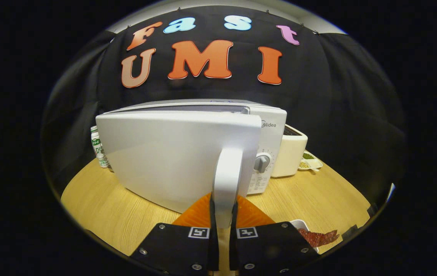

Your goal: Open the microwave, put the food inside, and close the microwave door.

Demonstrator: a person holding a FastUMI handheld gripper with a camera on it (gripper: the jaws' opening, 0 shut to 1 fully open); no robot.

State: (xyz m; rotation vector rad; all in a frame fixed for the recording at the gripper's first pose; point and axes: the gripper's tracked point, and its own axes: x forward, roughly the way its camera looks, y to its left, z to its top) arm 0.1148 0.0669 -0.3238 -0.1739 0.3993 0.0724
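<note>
A white microwave (268, 126) stands on the wooden table (126, 214). Its door (172, 157) is swung partly open towards me, hiding the cavity. My gripper (224, 209) is shut on the door's upright white handle (227, 176), with a finger pressing on each side of its lower end. A white dish holding reddish food (318, 237) lies on the table to the right of the fingers, partly behind the right finger.
A cream toaster (290, 153) stands right of the microwave, with a small dish of green bits (310, 163) beyond it. A green-labelled bottle (98, 147) stands left of the door. The table's curved front edge runs just below the fingers.
</note>
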